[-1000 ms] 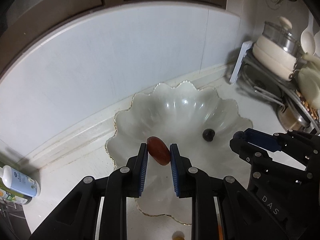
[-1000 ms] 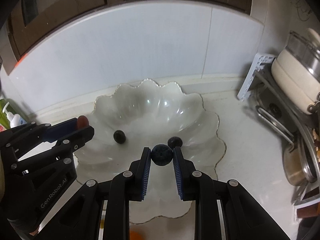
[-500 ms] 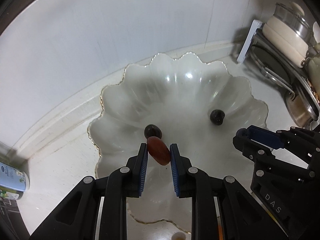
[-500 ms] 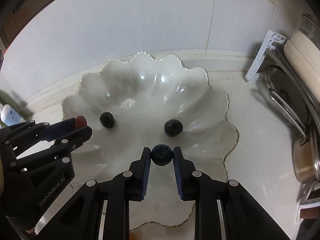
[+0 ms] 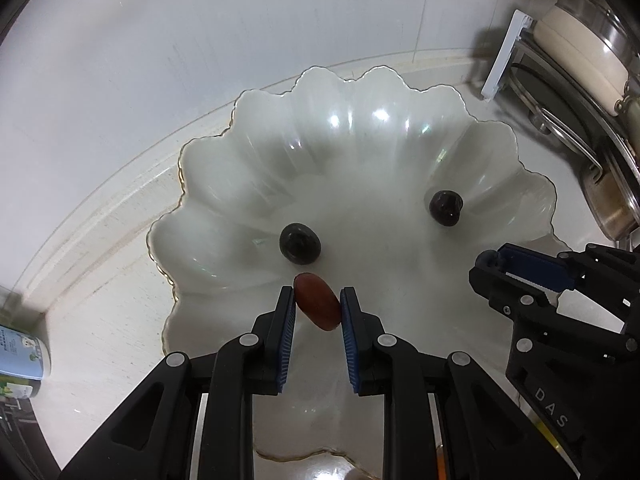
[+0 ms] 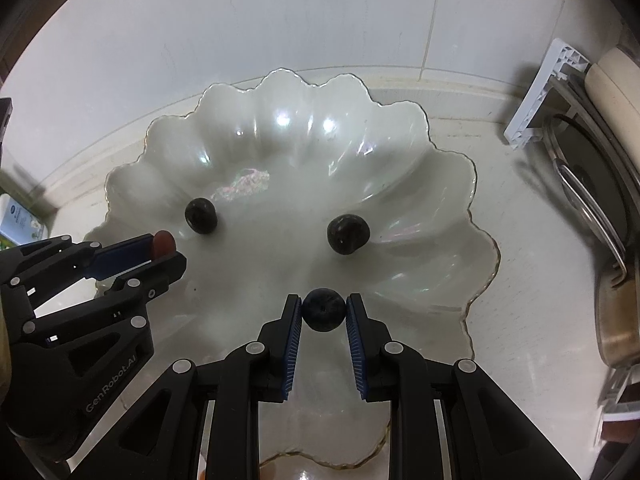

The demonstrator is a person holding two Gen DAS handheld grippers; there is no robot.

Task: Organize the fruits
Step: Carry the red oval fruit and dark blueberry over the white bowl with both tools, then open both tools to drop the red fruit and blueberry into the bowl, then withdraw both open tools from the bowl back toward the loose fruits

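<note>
the left gripper (image 5: 318, 306) is clamped on a reddish-brown oval fruit (image 5: 317, 307), held above the near side of the scalloped white bowl (image 5: 208, 184). the right gripper (image 6: 323, 310) pinches a round dark blueberry (image 6: 323, 310) over the same bowl. 2 dark fruits (image 6: 201, 215) (image 6: 347, 234) lie apart on the bowl's floor. the bowl sits on a pale counter (image 6: 532, 264) near a pot rack (image 6: 592, 184).
</note>
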